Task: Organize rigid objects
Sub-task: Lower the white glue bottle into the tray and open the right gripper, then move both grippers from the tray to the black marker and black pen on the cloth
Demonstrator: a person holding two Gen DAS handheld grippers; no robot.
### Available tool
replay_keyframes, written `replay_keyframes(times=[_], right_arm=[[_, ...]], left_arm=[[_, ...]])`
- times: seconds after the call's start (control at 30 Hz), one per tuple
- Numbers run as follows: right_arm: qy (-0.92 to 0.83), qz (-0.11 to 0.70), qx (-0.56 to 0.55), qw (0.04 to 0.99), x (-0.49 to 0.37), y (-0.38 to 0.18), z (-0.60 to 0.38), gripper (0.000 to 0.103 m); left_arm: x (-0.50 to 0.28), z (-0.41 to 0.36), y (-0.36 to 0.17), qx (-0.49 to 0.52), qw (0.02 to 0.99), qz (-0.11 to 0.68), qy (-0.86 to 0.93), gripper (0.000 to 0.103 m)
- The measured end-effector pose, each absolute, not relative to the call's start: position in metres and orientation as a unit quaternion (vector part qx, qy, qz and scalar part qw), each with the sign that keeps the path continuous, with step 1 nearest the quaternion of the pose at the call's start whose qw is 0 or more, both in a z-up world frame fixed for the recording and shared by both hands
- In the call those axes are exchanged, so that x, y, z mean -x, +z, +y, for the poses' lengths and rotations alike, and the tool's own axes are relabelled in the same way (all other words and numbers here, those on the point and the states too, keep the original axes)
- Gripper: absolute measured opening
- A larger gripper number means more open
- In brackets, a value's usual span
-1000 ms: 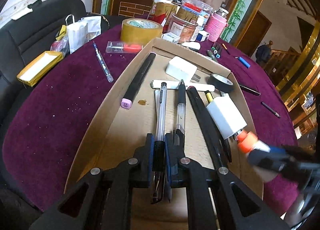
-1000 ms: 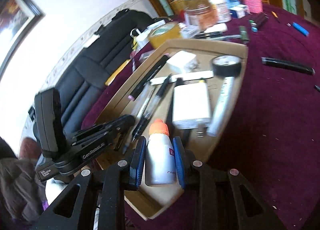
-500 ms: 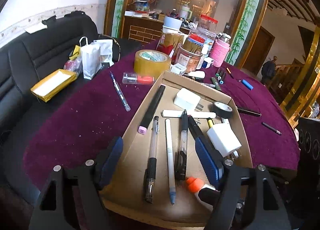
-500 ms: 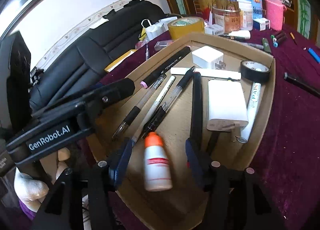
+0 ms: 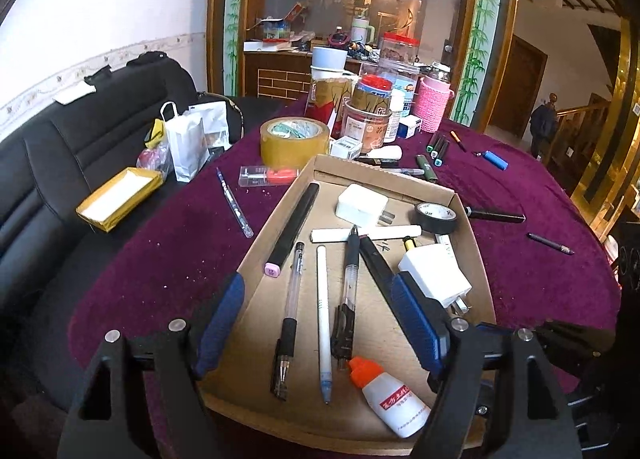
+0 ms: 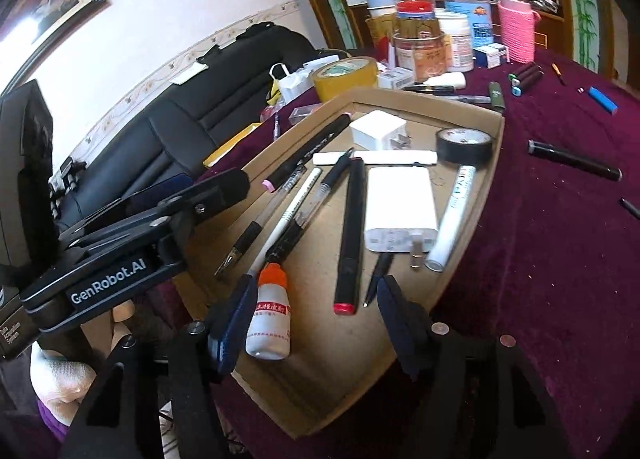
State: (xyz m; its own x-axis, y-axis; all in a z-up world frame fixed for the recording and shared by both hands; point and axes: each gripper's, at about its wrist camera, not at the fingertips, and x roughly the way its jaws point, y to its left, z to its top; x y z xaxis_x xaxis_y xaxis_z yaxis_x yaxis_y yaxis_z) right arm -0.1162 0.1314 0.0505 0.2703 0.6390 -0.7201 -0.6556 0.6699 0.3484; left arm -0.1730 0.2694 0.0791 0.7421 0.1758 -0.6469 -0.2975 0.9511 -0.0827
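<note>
A cardboard tray (image 5: 276, 235) (image 6: 494, 163) on the purple cloth holds several pens, two white chargers, a black tape roll (image 5: 436, 215) and a black marker (image 5: 294, 231). My left gripper (image 5: 320, 323) (image 6: 204, 189) hovers open above the tray's near end; a black-grip gel pen (image 5: 290, 311) and a white pen (image 5: 323, 319) lie loose on the floor below it. A white bottle with an orange cap (image 5: 390, 399) (image 6: 270, 315) lies on its side in the near corner. My right gripper (image 6: 316, 311) has its jaws opening, the bottle between them, close to the left finger and not pressed.
Loose on the cloth lie a clear pen (image 5: 235, 203), a black pen (image 5: 496, 215) and a blue lighter (image 5: 495, 159). A brown tape roll (image 5: 294, 141), jars and a pink holder (image 5: 434, 107) crowd the far side. A black sofa (image 5: 60, 179) stands to the left.
My left gripper let go of a pen, opened wide and rose back from the tray. My right gripper released the orange-capped bottle, which now lies in the tray.
</note>
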Motion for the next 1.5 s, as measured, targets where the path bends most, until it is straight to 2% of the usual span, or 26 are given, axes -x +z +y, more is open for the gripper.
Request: replay_keyframes(times=[0.3, 0.4, 1.5], right_arm=[[0.4, 0.44, -0.017, 0.804, 0.116, 0.053, 0.11, 0.068], [0.396, 0.436, -0.017, 0.808, 0.118, 0.055, 0.105, 0.072], [0.376, 0.408, -0.089, 0.827, 0.11, 0.061, 0.026, 0.076]], left_arm=[[0.173, 0.254, 0.083, 0.066, 0.928, 0.341, 0.134, 0.079], [0.172, 0.249, 0.084, 0.059, 0.928, 0.343, 0.136, 0.079], [0.17, 0.17, 0.108, -0.035, 0.933, 0.332, 0.135, 0.081]])
